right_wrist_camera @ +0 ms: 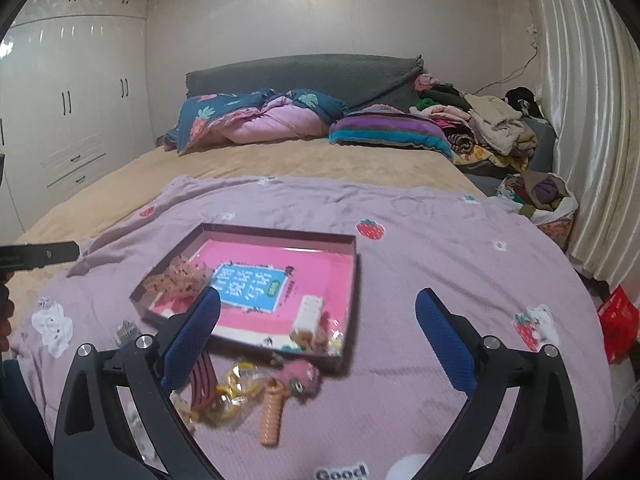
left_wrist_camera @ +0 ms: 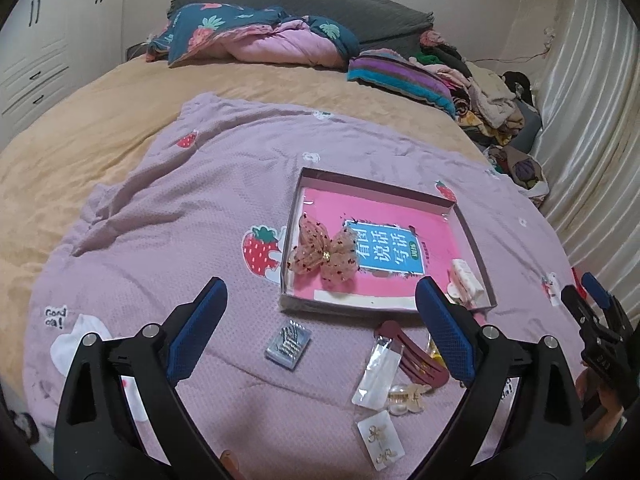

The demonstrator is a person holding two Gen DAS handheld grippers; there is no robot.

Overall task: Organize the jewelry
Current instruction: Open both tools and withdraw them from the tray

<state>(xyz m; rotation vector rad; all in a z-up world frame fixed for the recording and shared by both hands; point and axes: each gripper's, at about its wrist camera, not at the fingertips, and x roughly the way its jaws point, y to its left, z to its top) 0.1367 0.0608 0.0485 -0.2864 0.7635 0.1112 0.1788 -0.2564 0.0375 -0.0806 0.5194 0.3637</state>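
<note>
A: Two pieces lay in the tray (left_wrist_camera: 472, 236) already: the mesh bow (left_wrist_camera: 325, 252) at its near left corner, the cream clip (left_wrist_camera: 466, 276) at its near right.

B: And your tongs?

A: Your left gripper (left_wrist_camera: 320, 320) and right gripper (right_wrist_camera: 318, 328) both stood wide apart, empty, above the quilt (left_wrist_camera: 180, 208).

B: Likely faults?

A: The maroon clip (left_wrist_camera: 412, 354), sachet (left_wrist_camera: 374, 372) and pearl claw (left_wrist_camera: 404, 398) overlapped; you risked pinching two together, or snagging soft quilt.
</note>
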